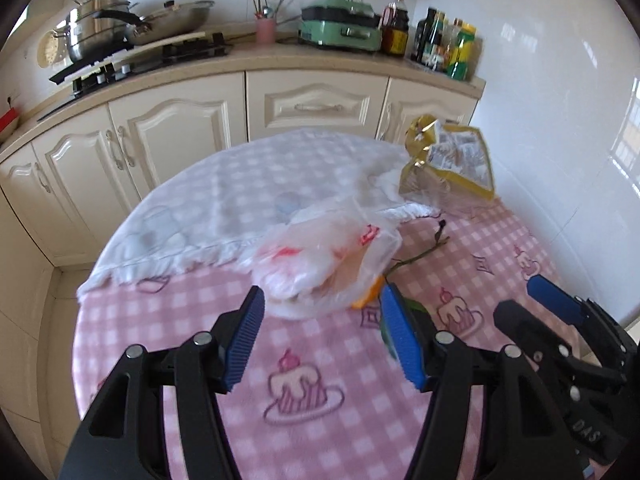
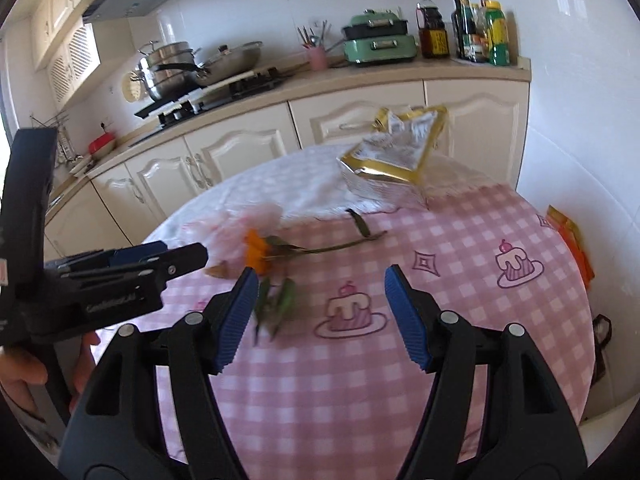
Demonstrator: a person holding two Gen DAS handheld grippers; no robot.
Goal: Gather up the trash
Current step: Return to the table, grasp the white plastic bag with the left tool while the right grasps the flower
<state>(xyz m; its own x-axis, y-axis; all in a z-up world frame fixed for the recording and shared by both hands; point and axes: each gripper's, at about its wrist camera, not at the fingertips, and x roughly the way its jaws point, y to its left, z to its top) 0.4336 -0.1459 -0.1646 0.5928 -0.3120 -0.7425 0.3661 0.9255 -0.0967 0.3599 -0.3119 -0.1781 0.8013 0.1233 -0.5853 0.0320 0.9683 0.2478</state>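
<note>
The wilted orange flower [image 2: 256,250] lies mid-table [image 2: 460,360], its stem [image 2: 340,245] running rightward from the bloom. A crumpled plastic bag [image 1: 320,264] sits just left of it, touching. A gold-edged snack bag [image 2: 396,160] stands at the far edge. The near pink cloth lies bare. The left gripper [image 1: 324,336] hangs open, empty; the right gripper's [image 2: 320,316] fingers are opening, nothing between them.
</note>
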